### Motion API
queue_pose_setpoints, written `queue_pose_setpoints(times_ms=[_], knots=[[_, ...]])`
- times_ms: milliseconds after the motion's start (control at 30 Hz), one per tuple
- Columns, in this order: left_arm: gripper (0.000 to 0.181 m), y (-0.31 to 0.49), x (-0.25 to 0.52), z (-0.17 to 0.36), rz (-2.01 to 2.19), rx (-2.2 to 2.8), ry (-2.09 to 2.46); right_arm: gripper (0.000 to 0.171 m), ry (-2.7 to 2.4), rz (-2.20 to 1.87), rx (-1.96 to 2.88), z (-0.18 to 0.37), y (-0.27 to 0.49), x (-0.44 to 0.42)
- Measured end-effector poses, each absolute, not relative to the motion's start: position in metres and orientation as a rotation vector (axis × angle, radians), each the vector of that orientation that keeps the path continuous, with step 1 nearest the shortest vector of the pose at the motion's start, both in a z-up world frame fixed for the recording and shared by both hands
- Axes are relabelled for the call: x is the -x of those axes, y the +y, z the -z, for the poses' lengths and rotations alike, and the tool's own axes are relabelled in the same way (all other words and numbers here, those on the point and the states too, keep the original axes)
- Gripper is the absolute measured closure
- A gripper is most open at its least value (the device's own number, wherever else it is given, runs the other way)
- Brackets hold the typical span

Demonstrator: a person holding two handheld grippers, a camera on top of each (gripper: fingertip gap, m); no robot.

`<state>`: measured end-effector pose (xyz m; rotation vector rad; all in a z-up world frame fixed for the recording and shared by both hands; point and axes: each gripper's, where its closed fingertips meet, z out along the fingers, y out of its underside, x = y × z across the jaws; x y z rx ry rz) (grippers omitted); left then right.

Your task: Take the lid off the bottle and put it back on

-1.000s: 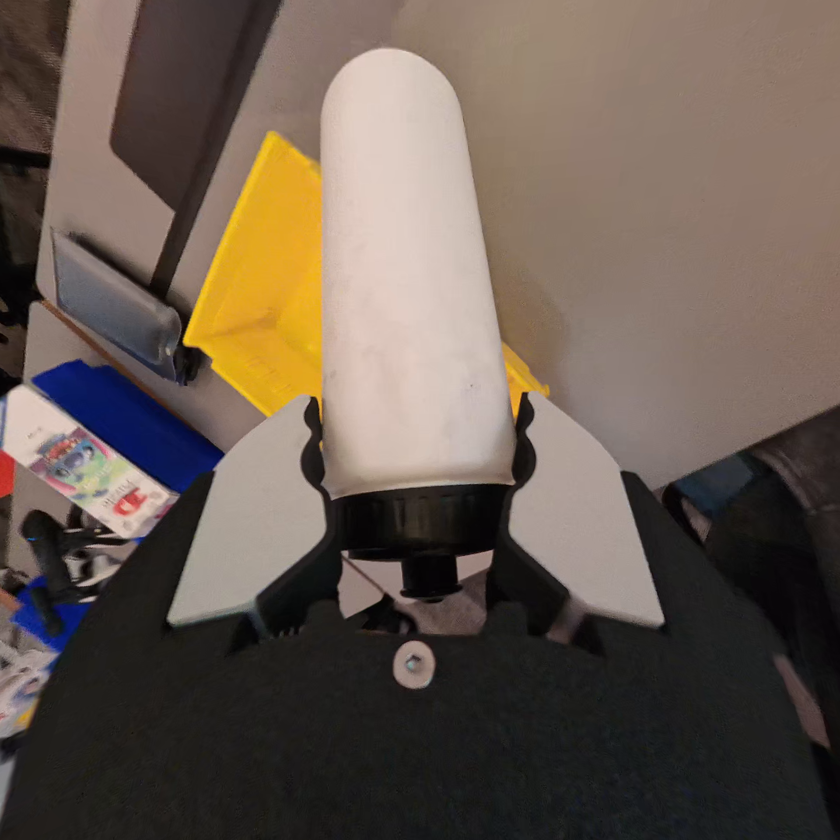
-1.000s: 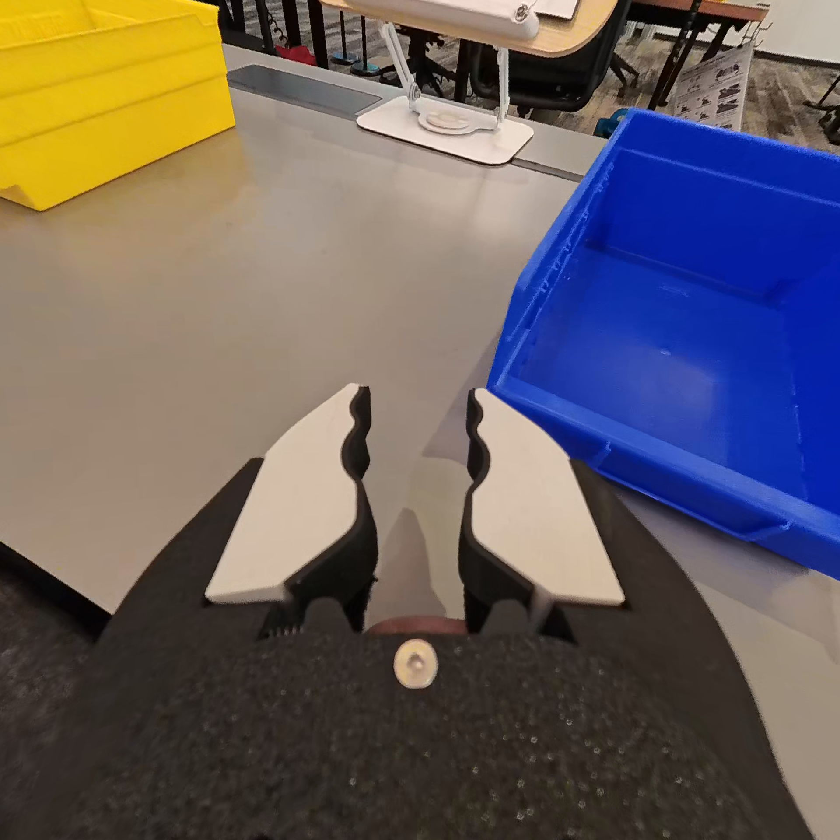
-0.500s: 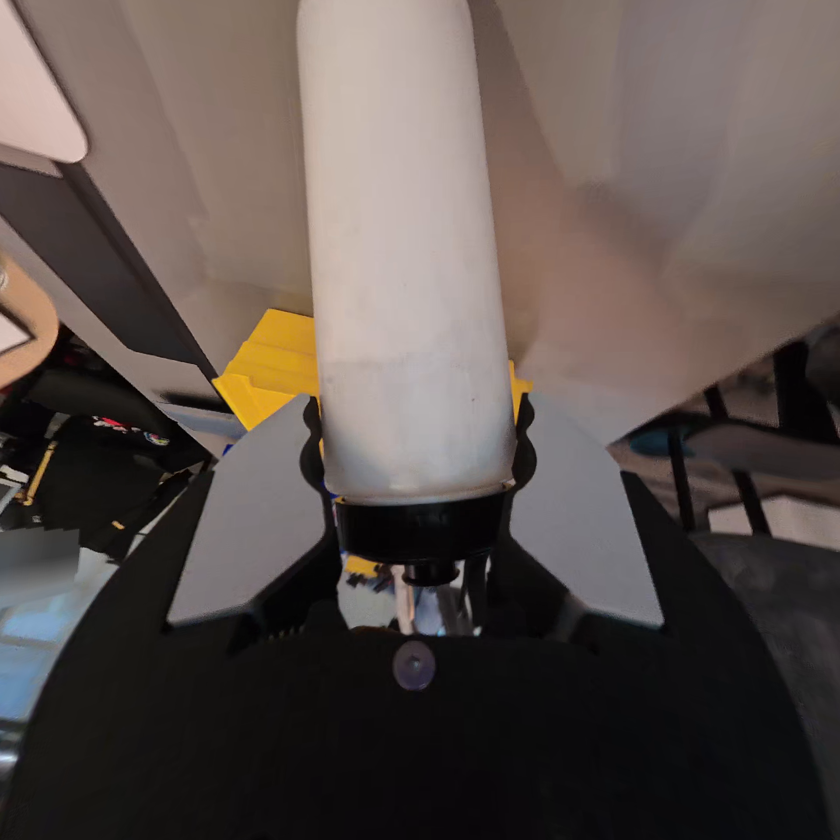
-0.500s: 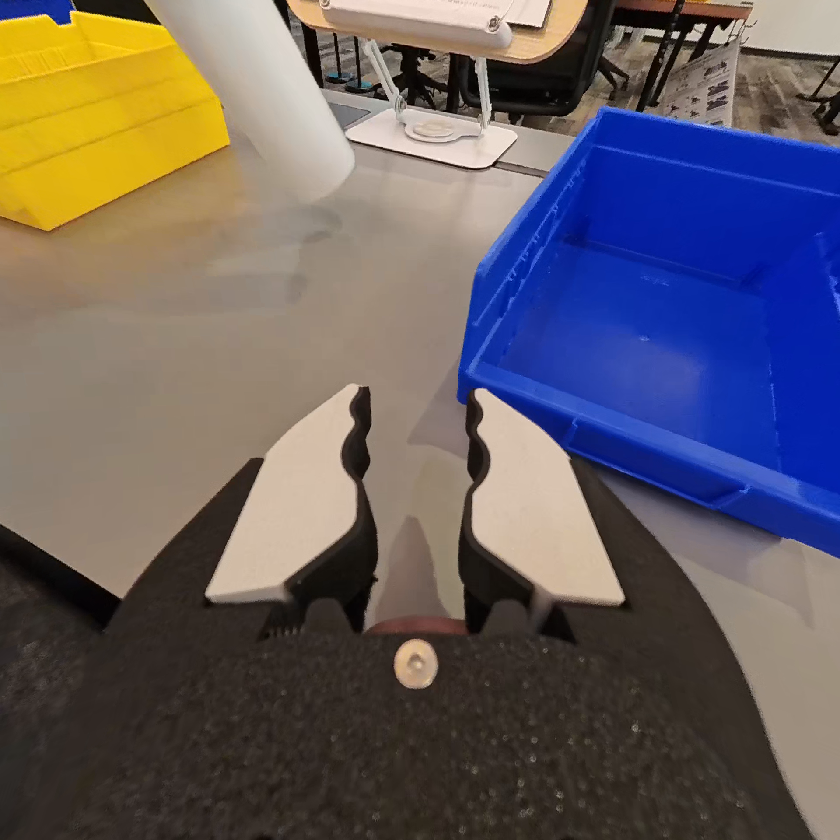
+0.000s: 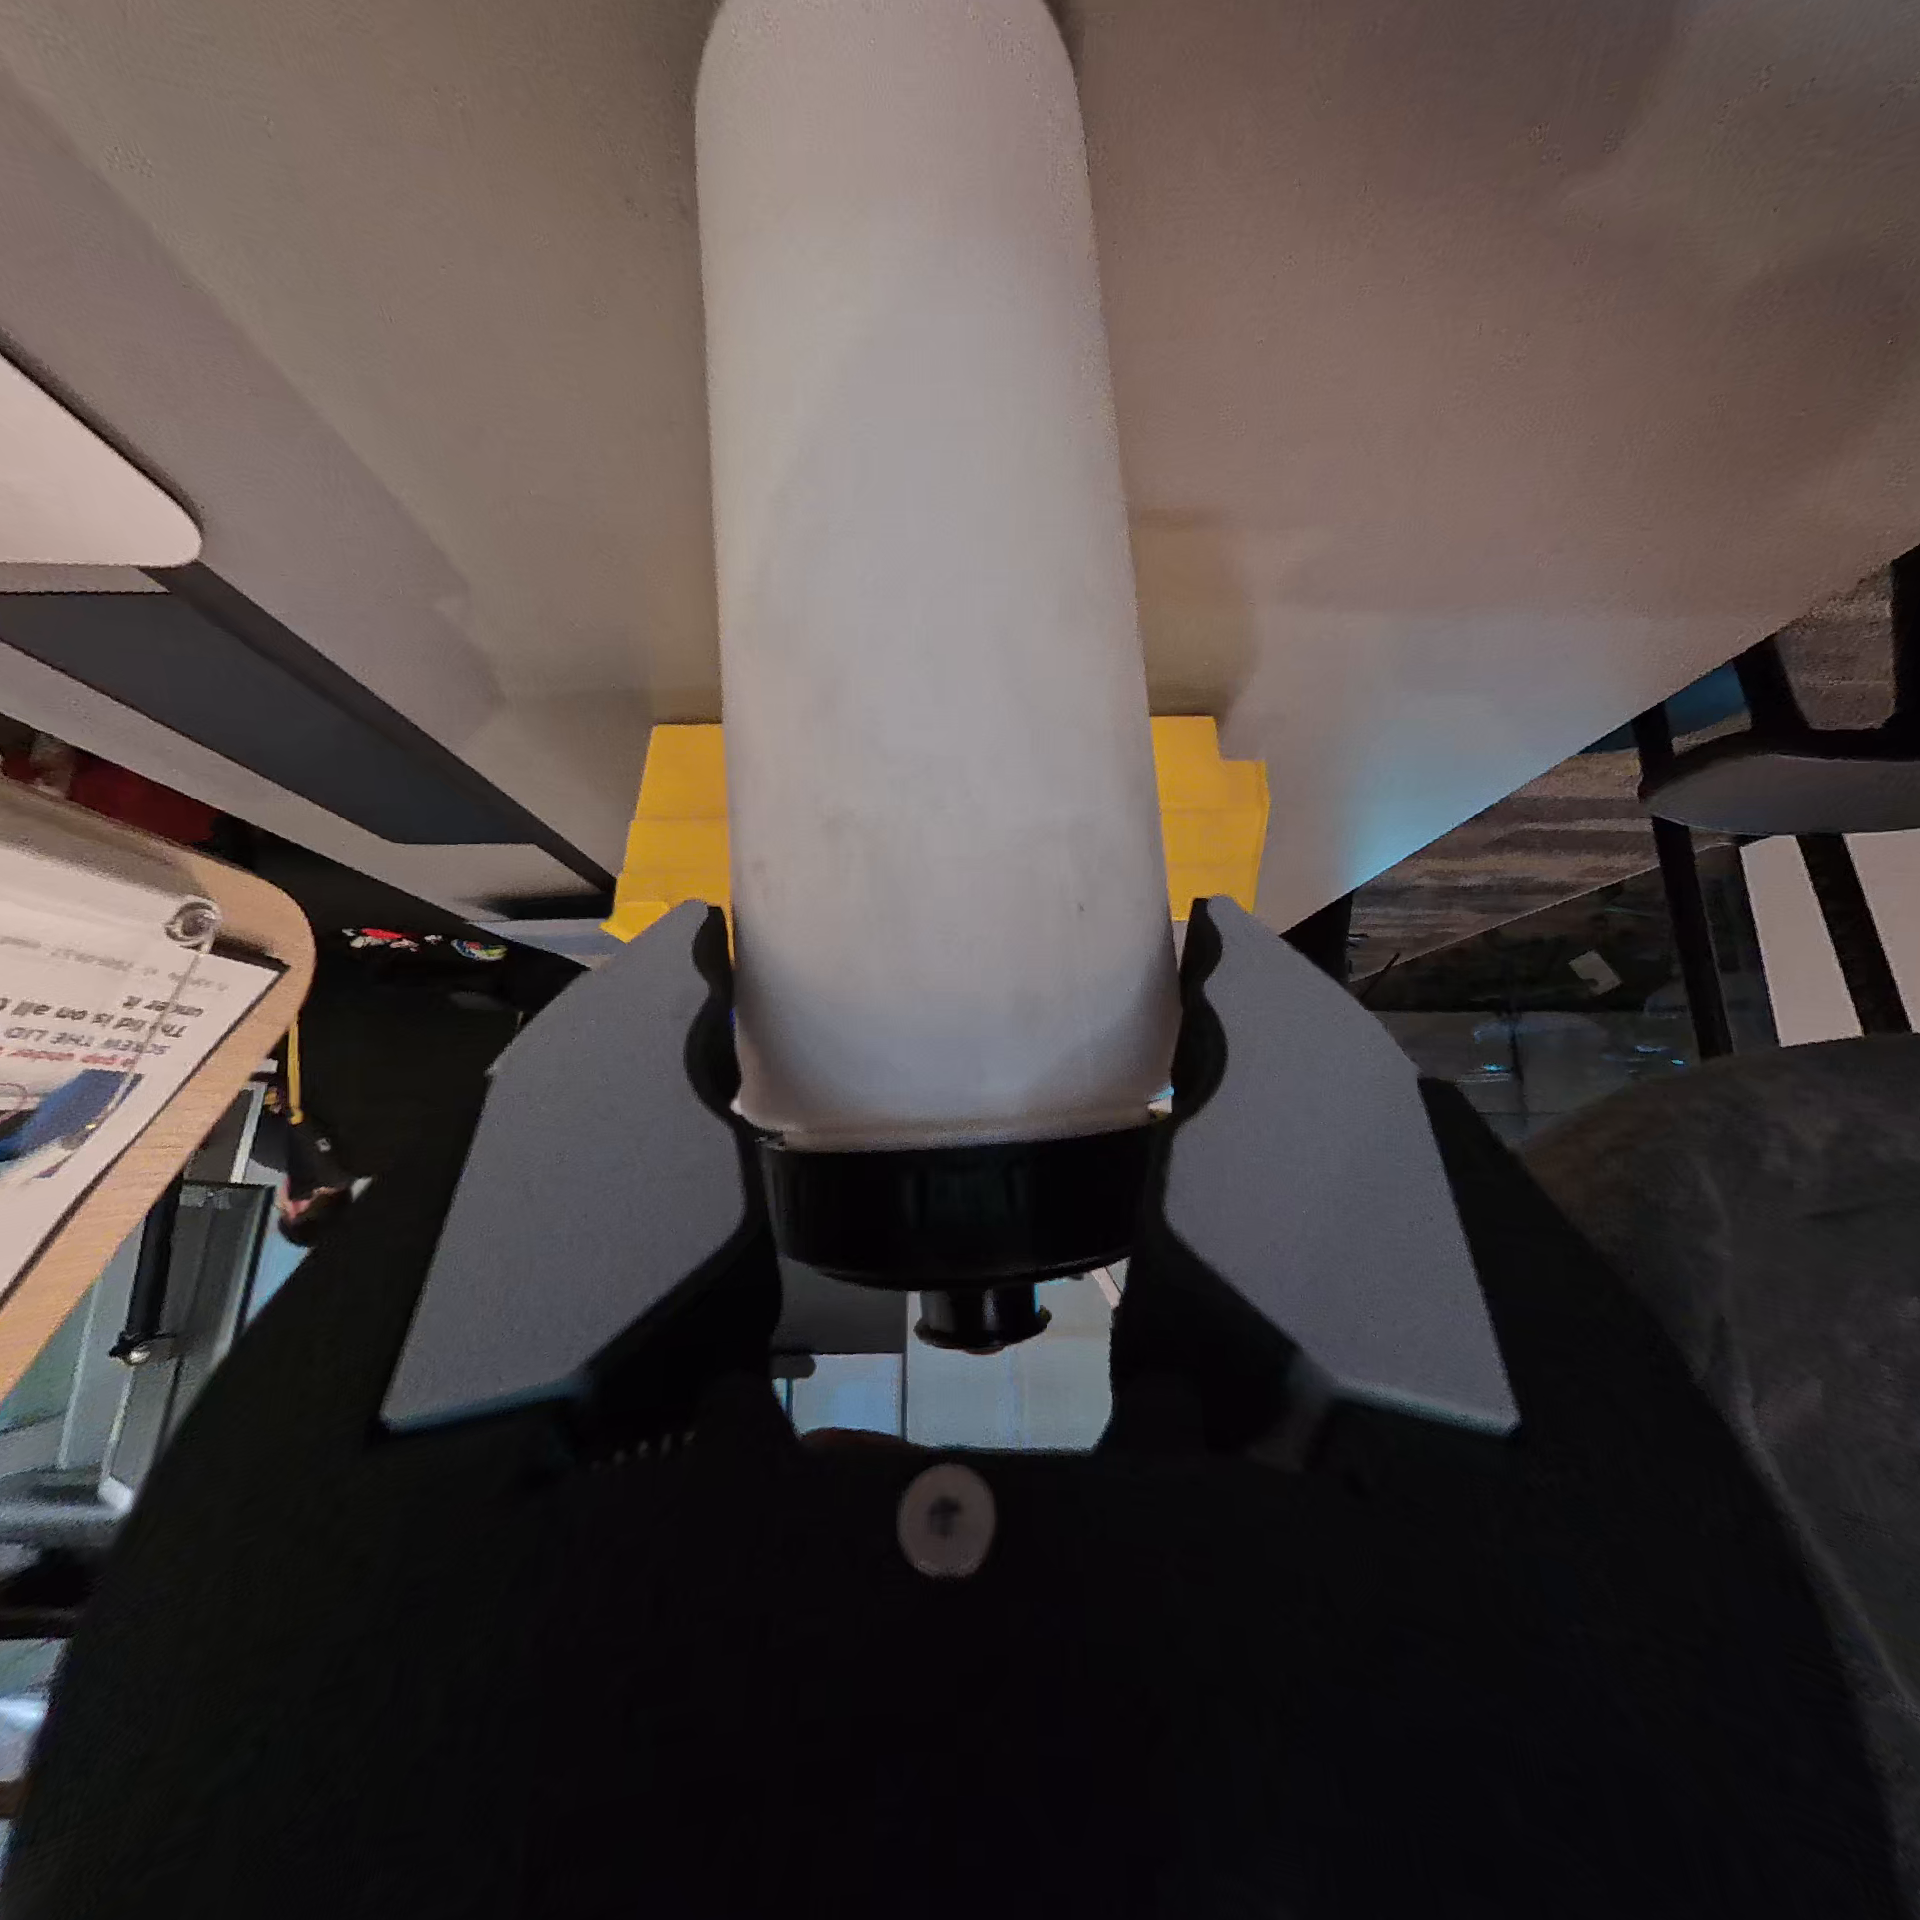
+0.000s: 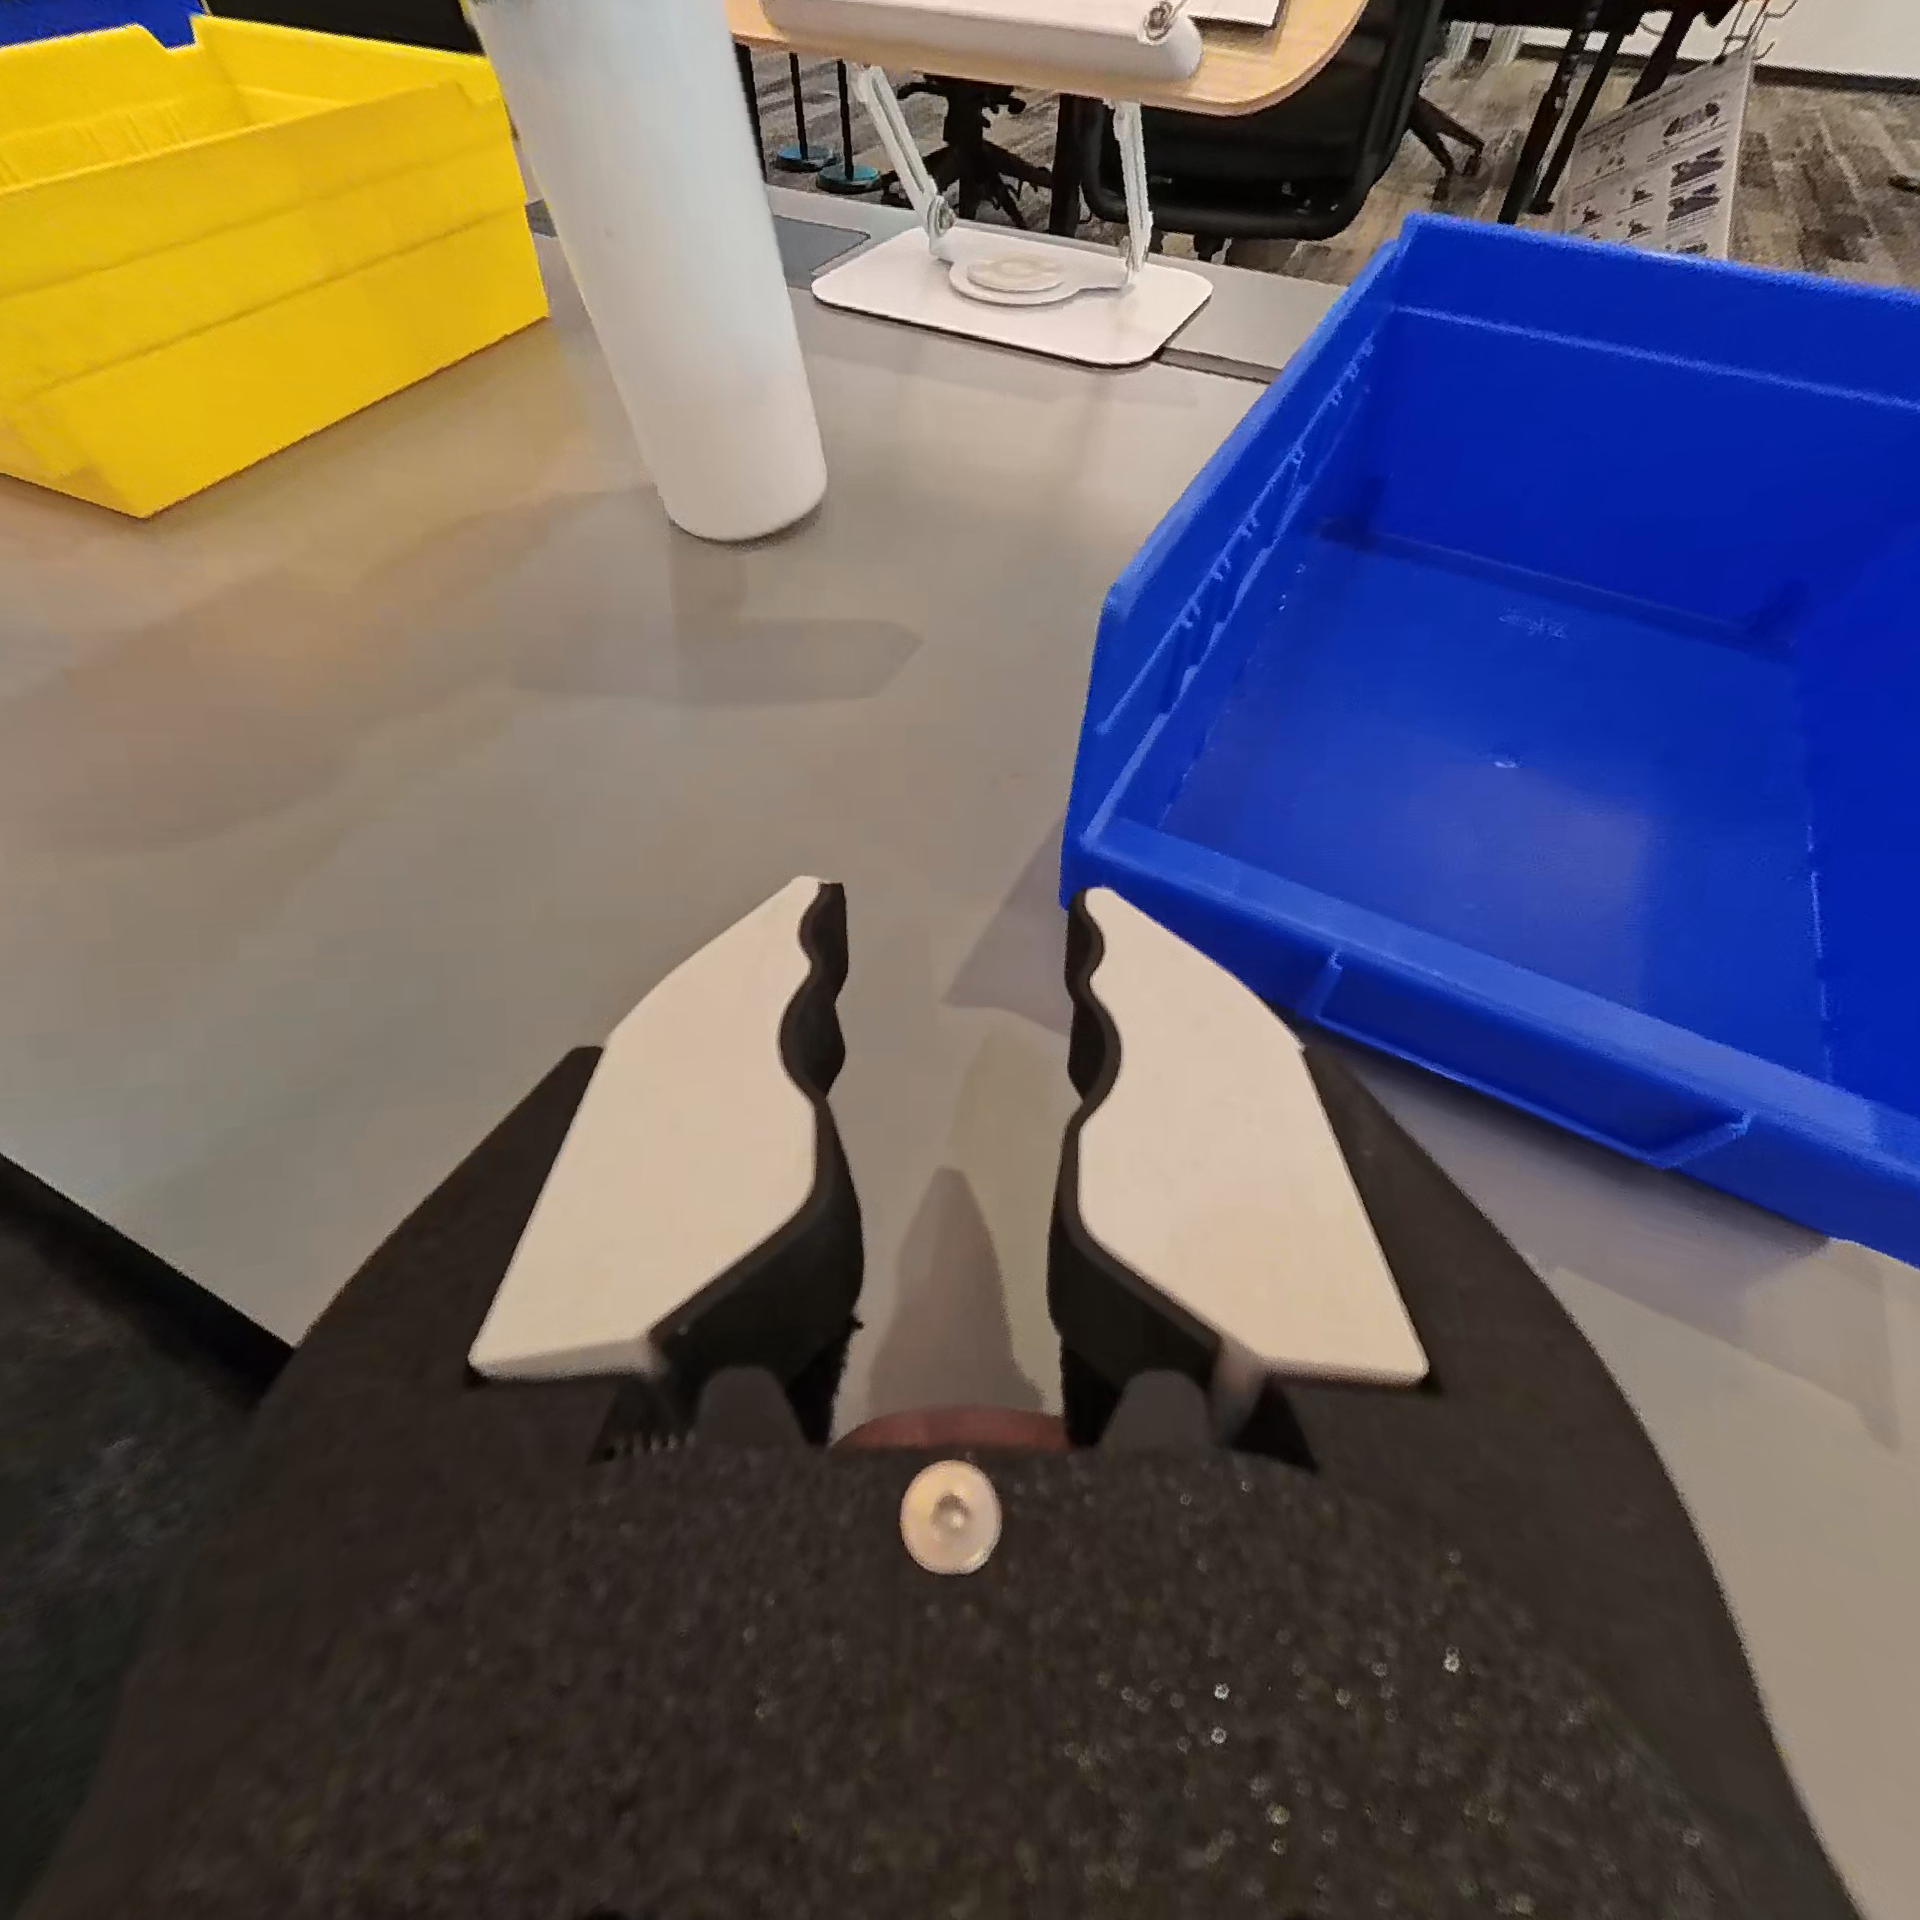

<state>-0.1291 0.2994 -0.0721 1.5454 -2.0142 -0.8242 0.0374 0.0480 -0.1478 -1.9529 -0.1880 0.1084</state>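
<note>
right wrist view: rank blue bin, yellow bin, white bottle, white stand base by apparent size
1. blue bin, takes the most frame, but it is nearest the camera and cropped at the right edge.
2. yellow bin, cropped on the left.
3. white bottle, top cut off.
4. white stand base, farthest away.

The bins' true sizes may be alike; nearness makes it unsure.

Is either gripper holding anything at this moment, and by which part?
The left gripper holds the white bottle, clamped on the body just below its black lid, which is on. The right gripper is open and holds nothing.
</note>
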Motion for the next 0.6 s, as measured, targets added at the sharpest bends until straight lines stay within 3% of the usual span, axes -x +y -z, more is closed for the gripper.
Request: queue_pose_setpoints(times_ms=[433, 600], knots=[[0.098, 0.306, 0.105, 0.079, 0.813, -1.617, -2.114, 0.131, -0.175, -0.139, 1.967, 0.151, 0.049, -0.038], [0.09, 0.291, 0.076, 0.062, 0.575, -1.747, -2.247, 0.13, -0.175, -0.142, 1.967, 0.151, 0.049, -0.038]])
